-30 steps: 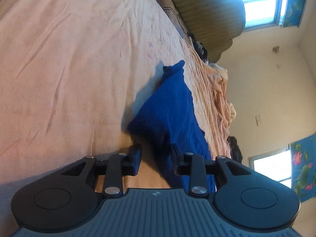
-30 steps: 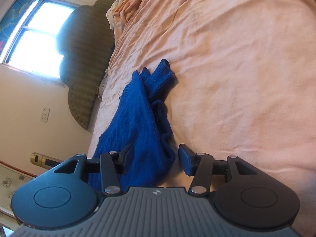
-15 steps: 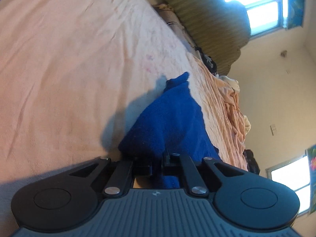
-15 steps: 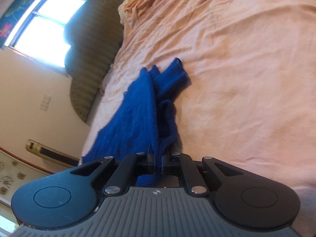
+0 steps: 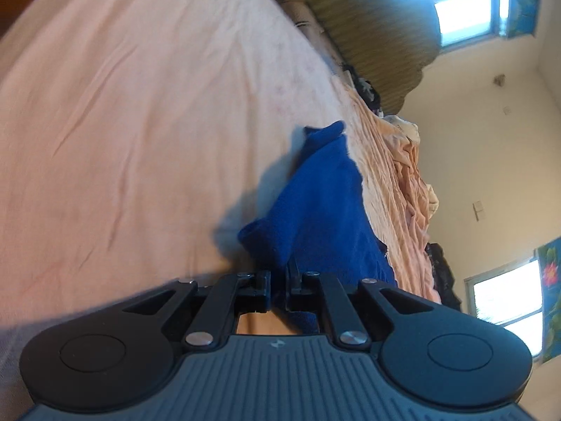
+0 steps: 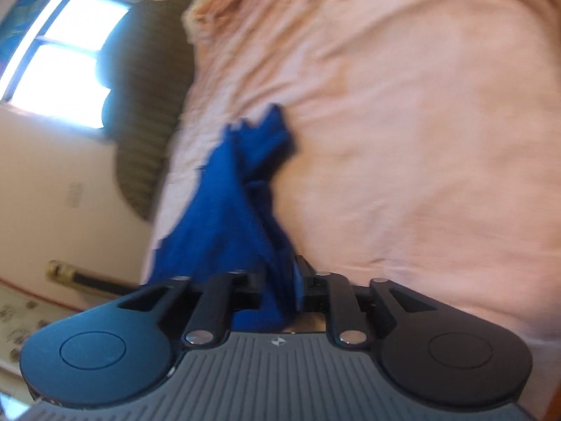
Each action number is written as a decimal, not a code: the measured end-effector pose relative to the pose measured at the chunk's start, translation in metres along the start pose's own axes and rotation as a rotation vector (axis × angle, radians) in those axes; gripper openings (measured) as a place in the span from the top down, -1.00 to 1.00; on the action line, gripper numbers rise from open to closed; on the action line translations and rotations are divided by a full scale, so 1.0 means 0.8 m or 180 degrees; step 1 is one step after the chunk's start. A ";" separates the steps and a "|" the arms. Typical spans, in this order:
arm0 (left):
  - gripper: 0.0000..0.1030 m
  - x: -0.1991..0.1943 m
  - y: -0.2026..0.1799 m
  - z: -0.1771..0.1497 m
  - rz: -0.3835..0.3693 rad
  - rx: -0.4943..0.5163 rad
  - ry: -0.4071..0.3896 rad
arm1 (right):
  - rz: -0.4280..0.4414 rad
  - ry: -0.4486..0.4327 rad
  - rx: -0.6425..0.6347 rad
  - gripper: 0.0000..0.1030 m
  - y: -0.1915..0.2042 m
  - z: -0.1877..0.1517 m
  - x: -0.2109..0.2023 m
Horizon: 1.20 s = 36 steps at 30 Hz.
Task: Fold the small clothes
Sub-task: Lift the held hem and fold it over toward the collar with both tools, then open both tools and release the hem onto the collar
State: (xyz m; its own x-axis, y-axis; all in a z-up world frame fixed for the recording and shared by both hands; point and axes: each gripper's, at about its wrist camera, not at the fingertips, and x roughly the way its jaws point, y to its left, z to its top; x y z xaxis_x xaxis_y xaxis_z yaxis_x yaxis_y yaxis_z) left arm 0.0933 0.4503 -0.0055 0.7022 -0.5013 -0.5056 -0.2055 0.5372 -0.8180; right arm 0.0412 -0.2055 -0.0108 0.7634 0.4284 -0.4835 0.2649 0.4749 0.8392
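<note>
A small blue garment (image 5: 322, 210) lies stretched along the peach bed sheet (image 5: 140, 122), its near edge raised off the sheet. My left gripper (image 5: 278, 280) is shut on one near corner of it. In the right wrist view the same blue garment (image 6: 238, 203) runs away from me, blurred by motion, and my right gripper (image 6: 280, 287) is shut on its other near corner, with blue cloth bunched between the fingers. The far end of the garment rests on the bed sheet (image 6: 420, 140).
A padded olive headboard (image 5: 368, 28) stands at the far end of the bed under a bright window (image 5: 455, 7). Crumpled peach bedding (image 5: 410, 175) and dark clothes (image 5: 441, 273) lie along the bed's far side. A brass-tipped rod (image 6: 66, 273) rests by the wall.
Both grippers went from open around the garment's near edge to shut on it. They have since lifted it, and the right view is now blurred by motion.
</note>
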 end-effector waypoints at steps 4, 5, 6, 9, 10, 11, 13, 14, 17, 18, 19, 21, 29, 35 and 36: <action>0.74 -0.007 0.006 0.006 -0.0078 -0.0225 0.0040 | 0.0139 -0.0343 -0.0041 -0.05 0.006 -0.001 -0.031; 0.70 -0.007 0.006 0.008 -0.0067 -0.0235 0.0054 | 0.0119 -0.0468 -0.0074 -0.05 0.010 0.000 -0.038; 0.66 -0.007 0.006 0.010 -0.0057 -0.0261 0.0059 | 0.0134 -0.0558 -0.0104 -0.05 0.014 0.001 -0.044; 0.35 -0.004 -0.002 0.011 -0.0057 -0.0307 -0.0027 | 0.0200 -0.0594 -0.0269 -0.05 0.036 0.001 -0.045; 0.09 -0.002 -0.008 0.011 -0.0070 -0.0300 -0.0078 | 0.0202 -0.0543 -0.0382 -0.05 0.047 0.000 -0.041; -0.16 -0.001 -0.015 0.011 -0.0096 -0.0271 -0.0133 | 0.0202 -0.0465 -0.0536 -0.05 0.062 -0.003 -0.032; -0.38 0.005 -0.031 0.011 -0.0084 -0.0121 -0.0250 | 0.0145 -0.0321 -0.0903 -0.05 0.097 -0.011 -0.007; -0.39 0.010 -0.039 0.012 -0.0037 -0.0027 -0.0301 | 0.0123 -0.0273 -0.1076 -0.05 0.117 -0.017 0.008; -0.38 0.024 -0.050 0.011 0.0117 0.0369 -0.0420 | 0.0242 0.0026 -0.1456 -0.05 0.178 -0.034 0.064; -0.38 0.027 -0.053 0.006 0.0122 0.0523 -0.0486 | 0.0299 0.0140 -0.1566 -0.06 0.199 -0.039 0.087; -0.38 0.027 -0.056 -0.001 0.0137 0.0694 -0.0546 | 0.0353 0.0263 -0.1685 -0.06 0.221 -0.045 0.111; -0.39 0.029 -0.060 -0.023 0.0157 0.1187 -0.0708 | 0.0369 0.0427 -0.1881 -0.07 0.262 -0.050 0.163; -0.56 0.021 -0.059 -0.032 0.0090 0.1305 -0.0762 | 0.0030 0.0787 -0.2578 0.01 0.366 -0.084 0.341; -0.68 0.023 -0.059 -0.031 0.0006 0.1333 -0.0723 | -0.0199 0.1199 -0.1975 0.01 0.350 -0.091 0.431; -0.68 0.024 -0.060 -0.031 0.0014 0.1352 -0.0709 | -0.0144 0.1184 -0.1983 -0.01 0.350 -0.091 0.437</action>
State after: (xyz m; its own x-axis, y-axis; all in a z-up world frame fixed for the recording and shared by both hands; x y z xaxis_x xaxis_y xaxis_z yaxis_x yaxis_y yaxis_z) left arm 0.0996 0.3979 0.0173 0.8405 -0.3658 -0.3996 0.0555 0.7918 -0.6082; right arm 0.3393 0.1330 0.0373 0.4793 0.5783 -0.6601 -0.1778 0.8006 0.5722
